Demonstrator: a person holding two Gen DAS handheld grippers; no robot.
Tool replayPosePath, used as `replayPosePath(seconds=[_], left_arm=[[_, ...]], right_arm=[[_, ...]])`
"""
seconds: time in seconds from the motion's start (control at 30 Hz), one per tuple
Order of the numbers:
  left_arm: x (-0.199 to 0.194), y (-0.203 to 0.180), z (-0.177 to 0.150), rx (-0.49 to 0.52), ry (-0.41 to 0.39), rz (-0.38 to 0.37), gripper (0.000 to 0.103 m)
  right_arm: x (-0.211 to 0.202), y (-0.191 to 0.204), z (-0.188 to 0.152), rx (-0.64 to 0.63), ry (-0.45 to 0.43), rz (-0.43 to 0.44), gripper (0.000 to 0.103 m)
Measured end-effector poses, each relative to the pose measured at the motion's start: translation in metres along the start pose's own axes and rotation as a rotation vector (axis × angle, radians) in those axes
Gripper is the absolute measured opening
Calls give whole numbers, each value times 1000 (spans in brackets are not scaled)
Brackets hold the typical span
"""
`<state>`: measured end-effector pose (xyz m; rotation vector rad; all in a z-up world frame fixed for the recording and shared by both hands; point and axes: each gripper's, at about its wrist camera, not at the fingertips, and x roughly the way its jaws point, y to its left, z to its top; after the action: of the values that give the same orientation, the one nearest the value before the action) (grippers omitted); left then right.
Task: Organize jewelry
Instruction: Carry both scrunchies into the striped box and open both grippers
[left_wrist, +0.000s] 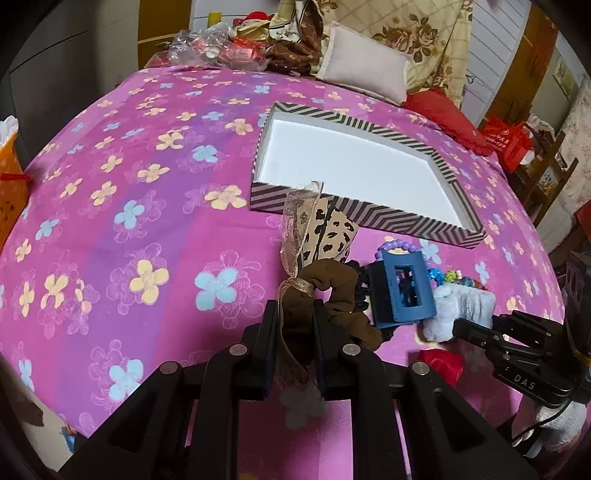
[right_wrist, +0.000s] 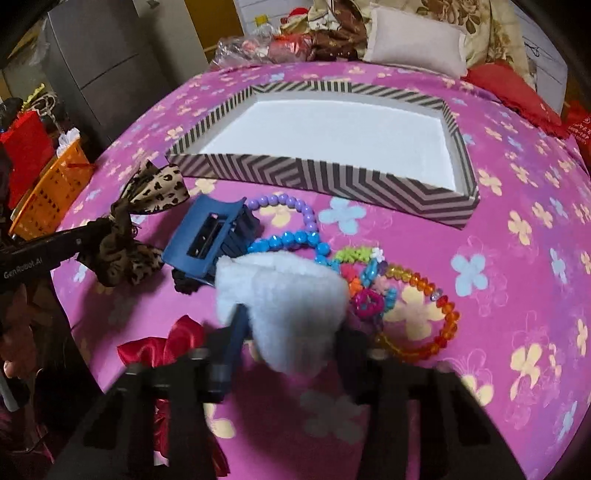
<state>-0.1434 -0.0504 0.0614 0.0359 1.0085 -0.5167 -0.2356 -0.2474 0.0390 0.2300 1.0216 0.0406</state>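
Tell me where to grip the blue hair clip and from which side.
Grip the blue hair clip across the long sides of its rectangular frame, coming from above. It lies flat on the bedspread, window up, so those straight edges are exposed. Approach from its near left corner: the fluffy white piece and beads crowd the other side.

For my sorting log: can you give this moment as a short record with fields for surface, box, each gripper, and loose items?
surface: pink floral bedspread
box: striped, open, white inside, nothing in it
left gripper: shut on brown scrunchie with leopard ribbon
right gripper: shut on white fluffy scrunchie
loose items: blue claw clip, bead bracelets, red bow, all outside the box
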Motion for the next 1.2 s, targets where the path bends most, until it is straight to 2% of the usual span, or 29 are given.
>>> replayPosePath(seconds=[0.13, 0.27, 0.47, 0.67, 0.93, 1.2], left_arm=[[-7, 0, 2, 3, -14, -16, 16], [-15, -2, 8, 8, -31, -24, 16], [-20, -3, 29, 11, -62, 8, 16], [-10, -2, 61, 5, -69, 11, 16], [25, -1, 113, -22, -41, -6, 16], [75, -5, 133, -7, 17, 60, 16]], right_arm=[[-23, 5, 2, -32, -64, -7, 26], [-51, -1, 13, -6, -132, 14, 26], [-56, -2, 38, 6, -165, 16, 26], [-38, 4, 70, 7, -167, 25, 27], [2, 6, 119, 51, -140, 48, 27], [59, 2, 144, 101, -56, 67, 27]])
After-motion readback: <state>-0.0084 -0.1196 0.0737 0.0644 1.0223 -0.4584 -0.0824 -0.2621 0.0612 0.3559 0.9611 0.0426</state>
